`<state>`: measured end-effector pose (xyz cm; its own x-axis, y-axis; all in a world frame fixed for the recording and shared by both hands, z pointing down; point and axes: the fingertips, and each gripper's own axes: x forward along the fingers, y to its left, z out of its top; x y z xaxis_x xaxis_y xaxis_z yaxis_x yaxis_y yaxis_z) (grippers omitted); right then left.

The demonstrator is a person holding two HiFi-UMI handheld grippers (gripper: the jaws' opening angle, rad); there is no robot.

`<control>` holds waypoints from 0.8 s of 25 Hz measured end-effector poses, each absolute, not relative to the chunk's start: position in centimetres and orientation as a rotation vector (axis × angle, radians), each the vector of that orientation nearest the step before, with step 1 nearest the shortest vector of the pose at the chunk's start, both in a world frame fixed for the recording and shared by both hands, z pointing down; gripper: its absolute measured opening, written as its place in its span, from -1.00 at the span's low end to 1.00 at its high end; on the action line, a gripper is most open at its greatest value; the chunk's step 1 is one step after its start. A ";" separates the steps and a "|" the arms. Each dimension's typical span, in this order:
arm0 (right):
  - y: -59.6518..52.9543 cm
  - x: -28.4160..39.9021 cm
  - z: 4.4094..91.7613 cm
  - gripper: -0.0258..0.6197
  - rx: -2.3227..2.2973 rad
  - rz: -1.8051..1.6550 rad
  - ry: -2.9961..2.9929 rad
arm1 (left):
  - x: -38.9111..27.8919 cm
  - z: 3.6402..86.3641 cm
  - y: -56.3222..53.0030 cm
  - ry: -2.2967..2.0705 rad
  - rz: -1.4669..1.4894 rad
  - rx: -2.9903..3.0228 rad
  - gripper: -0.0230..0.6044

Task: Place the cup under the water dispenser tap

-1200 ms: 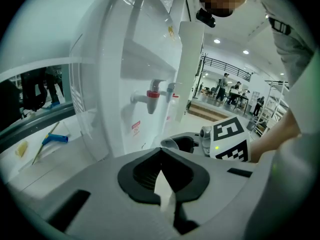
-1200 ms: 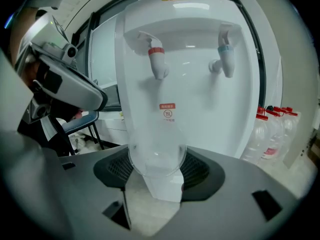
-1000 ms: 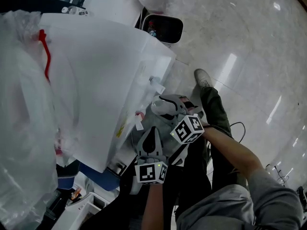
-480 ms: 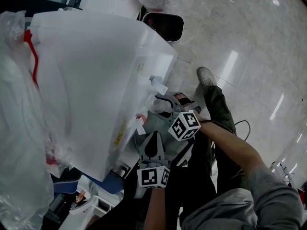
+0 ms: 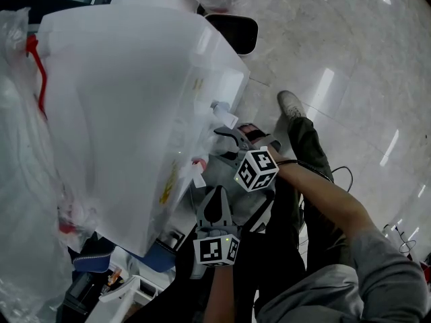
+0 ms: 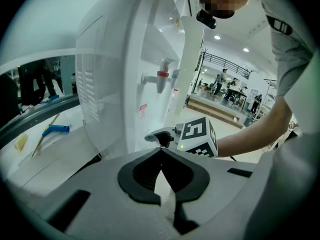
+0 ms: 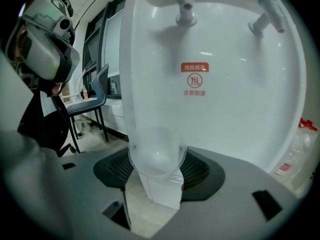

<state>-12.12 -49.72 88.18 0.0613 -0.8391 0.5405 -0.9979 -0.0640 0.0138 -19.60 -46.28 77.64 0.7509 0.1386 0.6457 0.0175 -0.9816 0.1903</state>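
Note:
A clear plastic cup (image 7: pixel 157 154) is gripped in my right gripper (image 7: pixel 157 168), whose jaws are shut on its sides. It hangs in front of the white water dispenser (image 7: pixel 220 109), lower than the two taps (image 7: pixel 182 6) and a red warning label (image 7: pixel 195 67). In the head view the right gripper (image 5: pixel 229 142) points at the dispenser front (image 5: pixel 202 120), close to a tap (image 5: pixel 221 110). My left gripper (image 5: pixel 215 192) hangs behind it with nothing held. In the left gripper view its jaws (image 6: pixel 161 151) meet at the tips, and the red-handled tap (image 6: pixel 162 75) shows ahead.
A large plastic bag with a red tie (image 5: pixel 37 66) covers the dispenser's left side. A black bin (image 5: pixel 232 31) stands on the shiny floor beyond. The person's shoe (image 5: pixel 289 104) and a cable (image 5: pixel 337 175) are at the right. A blue chair (image 7: pixel 90 101) stands to the left.
The right gripper with the cup has edged closer to the dispenser front and a little lower. The left gripper has shifted slightly after it.

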 end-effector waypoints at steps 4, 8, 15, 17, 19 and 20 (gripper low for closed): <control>-50.4 -12.3 88.1 -0.08 1.929 0.550 -1.834 | -19.5 77.6 -46.6 0.117 1.036 2.777 -0.89; -50.8 -12.2 88.3 -0.08 1.915 0.554 -1.830 | -19.7 77.7 -46.7 0.113 1.035 2.771 -0.89; -50.9 -12.2 88.5 -0.05 1.891 0.551 -1.839 | -19.9 78.0 -46.6 0.109 1.038 2.758 -0.89; -51.0 -12.2 88.8 -0.04 1.885 0.564 -1.842 | -19.8 78.0 -46.6 0.108 1.037 2.757 -0.89; -51.1 -12.3 89.1 0.02 1.879 0.589 -1.854 | -19.7 78.0 -46.5 0.108 1.036 2.756 -0.89; -51.1 -12.5 89.2 0.05 1.877 0.602 -1.862 | -19.6 78.0 -46.5 0.108 1.036 2.756 -0.89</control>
